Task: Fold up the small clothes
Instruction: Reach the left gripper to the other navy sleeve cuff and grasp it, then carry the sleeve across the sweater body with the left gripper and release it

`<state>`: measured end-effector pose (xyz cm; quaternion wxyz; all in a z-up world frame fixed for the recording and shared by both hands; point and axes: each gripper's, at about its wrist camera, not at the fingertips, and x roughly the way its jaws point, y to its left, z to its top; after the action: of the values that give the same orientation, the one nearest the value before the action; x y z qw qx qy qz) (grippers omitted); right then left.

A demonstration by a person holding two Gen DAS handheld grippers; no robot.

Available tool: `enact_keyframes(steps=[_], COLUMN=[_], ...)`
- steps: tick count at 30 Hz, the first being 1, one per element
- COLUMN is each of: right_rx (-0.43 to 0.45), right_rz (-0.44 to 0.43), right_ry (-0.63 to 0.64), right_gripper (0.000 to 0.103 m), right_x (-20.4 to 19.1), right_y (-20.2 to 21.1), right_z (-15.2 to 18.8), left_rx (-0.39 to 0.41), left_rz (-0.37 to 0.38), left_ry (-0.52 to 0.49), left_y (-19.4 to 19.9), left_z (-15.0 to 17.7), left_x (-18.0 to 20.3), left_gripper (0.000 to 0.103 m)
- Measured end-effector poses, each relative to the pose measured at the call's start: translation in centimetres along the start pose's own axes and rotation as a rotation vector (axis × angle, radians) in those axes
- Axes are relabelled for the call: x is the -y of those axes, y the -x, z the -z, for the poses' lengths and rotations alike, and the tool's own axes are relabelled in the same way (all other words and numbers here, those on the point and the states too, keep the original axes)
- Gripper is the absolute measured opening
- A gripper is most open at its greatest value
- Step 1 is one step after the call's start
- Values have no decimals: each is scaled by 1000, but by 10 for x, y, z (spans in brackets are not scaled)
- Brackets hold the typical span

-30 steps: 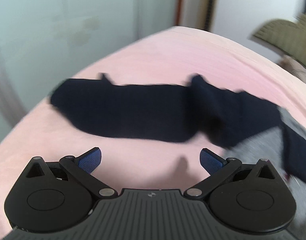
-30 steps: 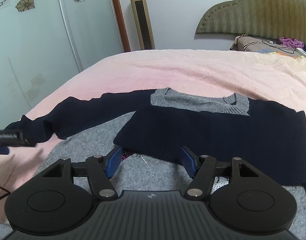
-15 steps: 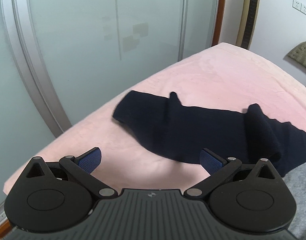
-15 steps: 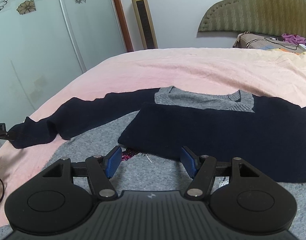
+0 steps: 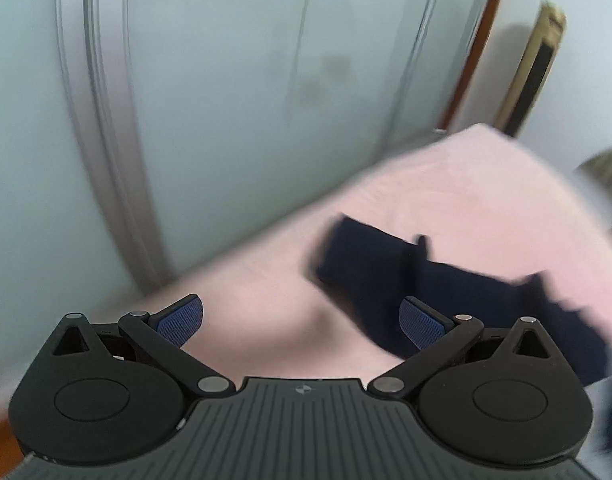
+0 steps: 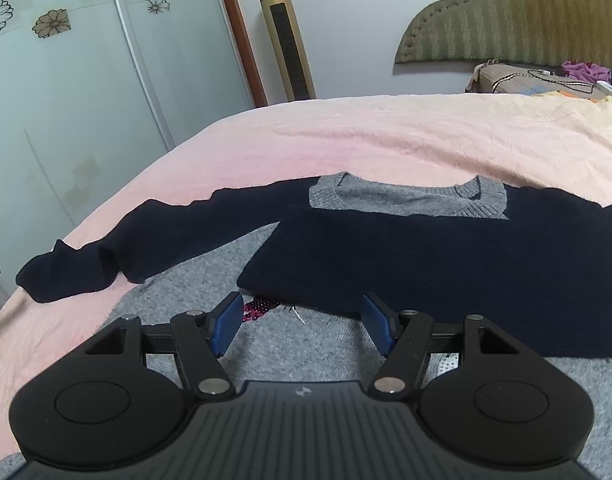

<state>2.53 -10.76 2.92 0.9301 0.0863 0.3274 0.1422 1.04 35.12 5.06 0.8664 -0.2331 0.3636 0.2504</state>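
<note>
Swinging left, the left gripper (image 5: 301, 322) now sees the sleeve (image 5: 386, 280) end on the bed (image 5: 266, 288), so it may grab it next; both grippers' jaws are open and empty.

one sweater (image 6: 446, 264), one pink blanket (image 6: 386, 140), two open tools, one tower fan (image 6: 286, 36), one headboard (image 6: 514, 16).

both wrist cams low over bed (image 6: 386, 136)
</note>
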Motion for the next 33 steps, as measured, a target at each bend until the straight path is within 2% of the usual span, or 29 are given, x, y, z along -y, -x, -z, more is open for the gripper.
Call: enact_keyframes(steps=[1,4,9,12,14,18,19,20,21,23,25,31,33], right_rx=[-2,-11,-16,-19,-21,-19,-19,-17,-16,-12,-8,16,20], right_rz=[0,1,7,16,21,25,26,27,30,35,40,94,139], right_ry=[1,7,7,1,-1,-4,-5,-7,-8,-10,-15,-1,3], right_gripper=[65,65,65,65,65,65,65,65,65,66,66,66,73], right_x=[0,-2,0,2,3,5,6,7,8,10,14,27,35], right_y=[0,-2,-3,-4,-4,-3,-2,-1,0,2,4,15,16], right_z=[1,2,4,5,5,5,5,5,5,4,3,2,2], left_rx=[-37,-106,-154,-188,-180,-149,-148,-149,-148,-120,-59,178,229], left_rz=[67,177,280,368,397,317,305,288,267,224,152,-125,-147], left_ry=[56,136,315,417,447,502,513,515,508,475,419,288,253], left_y=[-7,-24,-56,-70,-79,-90,-94,-94,-94,-88,-76,-27,-13], left_z=[0,0,-2,-3,-7,-11,-11,-11,-11,-11,-15,-42,-50], left_x=[-7,-10,-16,-18,-16,-16,-18,-19,-17,-13,-6,15,24], left_gripper=[103,100,89,81,66,41,28,10,2,2,2,2,2])
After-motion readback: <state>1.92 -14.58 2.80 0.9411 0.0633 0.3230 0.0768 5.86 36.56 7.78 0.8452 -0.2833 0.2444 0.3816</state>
